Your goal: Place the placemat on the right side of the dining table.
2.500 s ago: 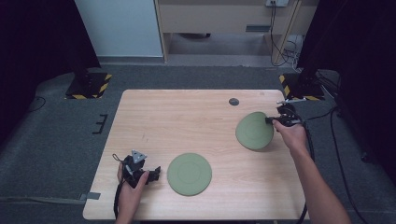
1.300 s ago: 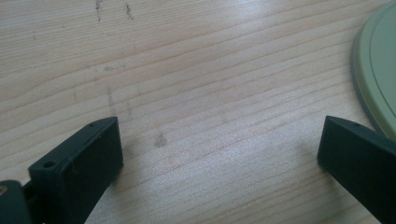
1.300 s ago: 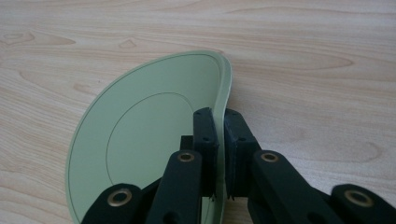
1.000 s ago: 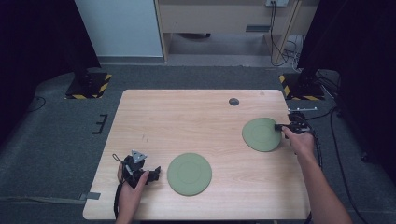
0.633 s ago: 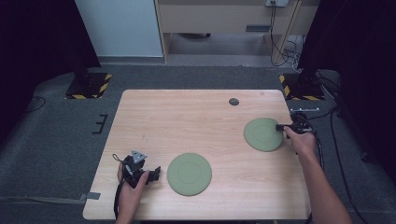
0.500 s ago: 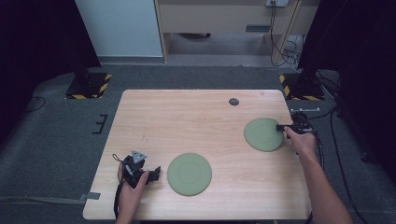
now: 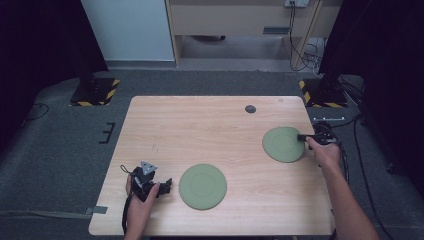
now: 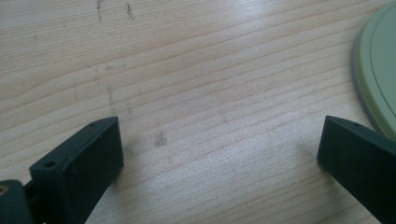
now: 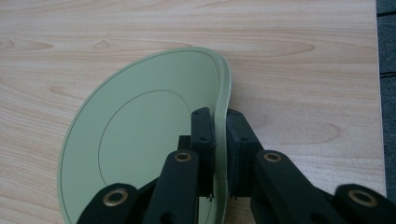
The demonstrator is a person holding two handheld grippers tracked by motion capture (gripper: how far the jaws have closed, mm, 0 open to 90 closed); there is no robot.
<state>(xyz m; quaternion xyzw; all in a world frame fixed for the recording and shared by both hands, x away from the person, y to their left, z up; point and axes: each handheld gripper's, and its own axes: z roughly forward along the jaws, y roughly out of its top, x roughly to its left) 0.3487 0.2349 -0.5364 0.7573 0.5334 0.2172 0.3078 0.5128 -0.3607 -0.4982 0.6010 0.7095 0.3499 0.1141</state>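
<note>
The right gripper (image 7: 303, 136) clamps the rim of a flat, round, pale-green plastic plate (image 7: 283, 144), which extends ahead of its closed jaws and lies low over the light wooden table (image 7: 210, 125). The left gripper (image 7: 165, 186) rests with jaws wide and empty; a second, matching green plate (image 7: 202, 186) lies just beyond its tips. Judging by this, one plate is gripped; carrying it across to the other plate probably remains.

Your pale wooden worktop (image 7: 210, 130) looks smooth, with fine grain lines. The round green plastic plate (image 9: 140, 140) is matt. Your black tongs (image 9: 220, 140) look like dull plastic.
</note>
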